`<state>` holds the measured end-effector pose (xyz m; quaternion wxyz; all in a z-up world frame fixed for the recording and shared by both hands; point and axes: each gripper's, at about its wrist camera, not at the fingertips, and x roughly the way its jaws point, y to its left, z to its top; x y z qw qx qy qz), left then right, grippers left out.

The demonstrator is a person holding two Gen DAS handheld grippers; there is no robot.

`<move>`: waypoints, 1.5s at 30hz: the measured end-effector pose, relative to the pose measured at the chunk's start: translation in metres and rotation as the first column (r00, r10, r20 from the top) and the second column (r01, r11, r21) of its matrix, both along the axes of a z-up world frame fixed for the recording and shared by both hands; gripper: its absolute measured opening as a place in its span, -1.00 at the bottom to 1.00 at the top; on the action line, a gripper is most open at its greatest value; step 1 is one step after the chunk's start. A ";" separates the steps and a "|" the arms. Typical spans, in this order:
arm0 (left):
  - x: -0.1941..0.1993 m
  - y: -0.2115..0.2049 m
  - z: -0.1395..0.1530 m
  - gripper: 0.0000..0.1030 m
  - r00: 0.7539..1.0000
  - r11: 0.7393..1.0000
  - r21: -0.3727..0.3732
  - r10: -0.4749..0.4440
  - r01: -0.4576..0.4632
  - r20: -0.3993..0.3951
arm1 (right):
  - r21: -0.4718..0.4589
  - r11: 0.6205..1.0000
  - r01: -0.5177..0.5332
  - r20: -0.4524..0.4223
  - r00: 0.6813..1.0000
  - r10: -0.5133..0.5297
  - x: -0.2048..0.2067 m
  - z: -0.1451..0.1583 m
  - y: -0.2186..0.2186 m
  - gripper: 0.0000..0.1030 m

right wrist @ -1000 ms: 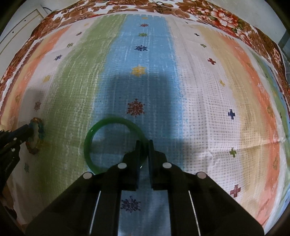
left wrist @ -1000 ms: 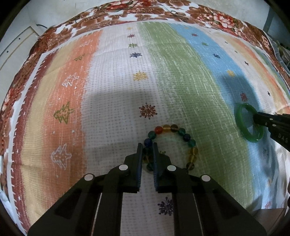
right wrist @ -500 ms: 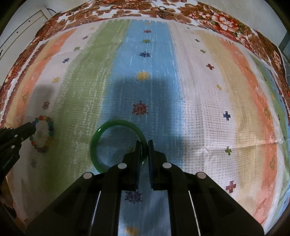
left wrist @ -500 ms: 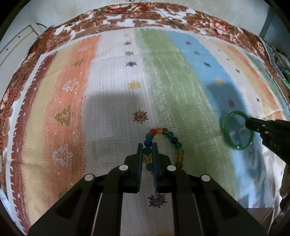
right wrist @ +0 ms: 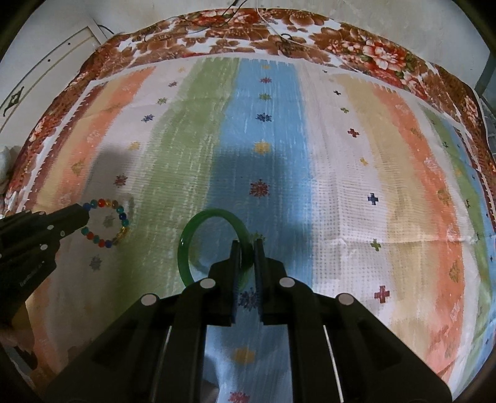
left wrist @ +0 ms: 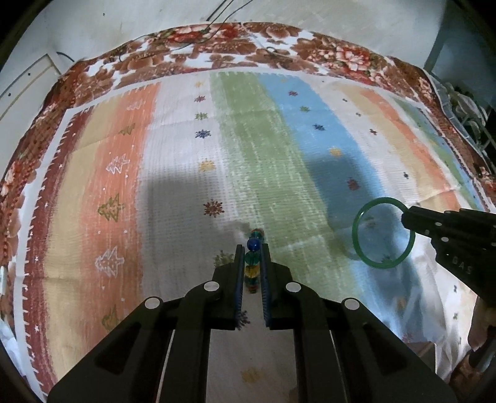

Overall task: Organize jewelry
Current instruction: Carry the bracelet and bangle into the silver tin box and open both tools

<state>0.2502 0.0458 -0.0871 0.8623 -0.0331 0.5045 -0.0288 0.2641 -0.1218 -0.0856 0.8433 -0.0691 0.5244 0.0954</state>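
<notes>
A striped cloth in orange, white, green and blue bands, dotted with small stars and crosses, covered the whole work surface, laid over a brown floral sheet that showed along its far edge and sides. Pale wall rose behind, with thin wires trailing over the sheet's far border. At the right edge of the left wrist view stood a dark, cluttered rack — its contents too blurred to tell. The left gripper was clenched on a multicoloured bead bracelet, which hung off the cloth. The right gripper was clamped on the rim of a green bangle, also held clear of the cloth. The two pieces hung well apart. Both grippers cast shadows on the open, uncluttered stripes ahead.
</notes>
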 end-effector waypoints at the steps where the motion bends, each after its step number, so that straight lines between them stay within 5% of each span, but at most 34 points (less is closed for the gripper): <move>1: -0.002 -0.001 0.002 -0.82 1.000 1.000 -0.002 -0.002 0.002 0.003 | 0.003 1.000 0.000 0.004 1.000 0.000 -0.003 0.003 0.000 -0.80; 26: -0.069 -0.032 0.060 -0.82 0.993 0.998 -0.035 -0.053 0.057 0.107 | 0.051 0.998 -0.043 0.114 0.993 0.037 -0.085 0.063 0.001 -0.80; 45: -0.150 -0.049 0.088 -0.82 0.977 0.991 -0.076 -0.093 0.109 0.192 | 0.087 0.993 -0.078 0.128 0.990 0.066 -0.156 0.072 -0.008 -0.80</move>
